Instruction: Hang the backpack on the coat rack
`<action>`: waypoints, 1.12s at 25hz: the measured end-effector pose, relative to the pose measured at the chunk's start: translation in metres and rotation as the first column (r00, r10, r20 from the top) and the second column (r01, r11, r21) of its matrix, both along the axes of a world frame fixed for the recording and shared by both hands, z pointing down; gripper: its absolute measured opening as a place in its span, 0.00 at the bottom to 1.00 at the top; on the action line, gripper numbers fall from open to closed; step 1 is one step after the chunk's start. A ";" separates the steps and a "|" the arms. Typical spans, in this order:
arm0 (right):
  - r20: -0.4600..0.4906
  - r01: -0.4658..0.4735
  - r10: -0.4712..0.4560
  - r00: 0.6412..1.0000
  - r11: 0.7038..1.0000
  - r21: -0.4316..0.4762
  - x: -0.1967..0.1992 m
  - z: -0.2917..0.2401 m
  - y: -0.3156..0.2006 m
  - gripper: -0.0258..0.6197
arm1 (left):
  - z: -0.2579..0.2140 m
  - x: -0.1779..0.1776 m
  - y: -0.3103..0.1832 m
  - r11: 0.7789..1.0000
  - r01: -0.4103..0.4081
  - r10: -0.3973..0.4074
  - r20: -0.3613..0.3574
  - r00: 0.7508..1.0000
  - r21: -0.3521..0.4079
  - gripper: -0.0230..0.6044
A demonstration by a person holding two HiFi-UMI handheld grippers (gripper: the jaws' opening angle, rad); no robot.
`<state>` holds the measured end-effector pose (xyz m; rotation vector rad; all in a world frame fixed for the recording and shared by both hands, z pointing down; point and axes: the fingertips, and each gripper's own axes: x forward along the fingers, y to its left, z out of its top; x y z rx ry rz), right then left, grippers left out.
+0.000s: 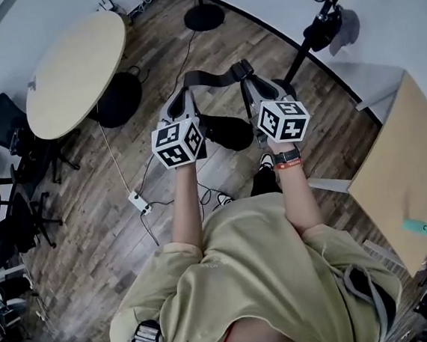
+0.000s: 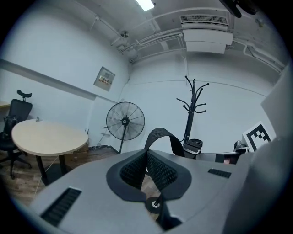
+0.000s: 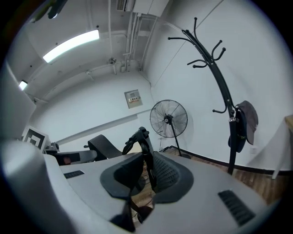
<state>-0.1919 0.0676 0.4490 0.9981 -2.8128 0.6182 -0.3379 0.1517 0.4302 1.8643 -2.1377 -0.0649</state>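
A black backpack [image 1: 228, 131] hangs by its strap [image 1: 208, 77], which is stretched between my two grippers over the wooden floor. My left gripper [image 1: 184, 96] is shut on the webbing; in the left gripper view the strap [image 2: 161, 135] loops up out of the closed gripper [image 2: 147, 164]. My right gripper [image 1: 249, 76] is shut on the strap end with its buckle [image 3: 141, 137], pinched in the gripper [image 3: 149, 170]. The black coat rack [image 1: 312, 29] stands ahead and to the right, near the wall. Its hooks [image 3: 201, 41] rise high above the right gripper, and its pole [image 2: 192, 109] shows beyond the left gripper.
A dark bag and a grey cap [image 3: 242, 125] hang on the rack's lower hooks. A standing fan [image 2: 125, 121] is by the wall left of the rack. A round table [image 1: 75, 63] with office chairs stands at the left, a wooden table [image 1: 408, 163] at the right. Cables [image 1: 137, 200] cross the floor.
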 end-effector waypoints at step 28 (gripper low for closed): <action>0.041 -0.230 0.233 0.972 0.970 -0.074 0.167 0.009 -0.118 0.17 | 0.004 0.159 -0.161 0.957 -0.288 0.288 0.010 0.957 -0.036 0.08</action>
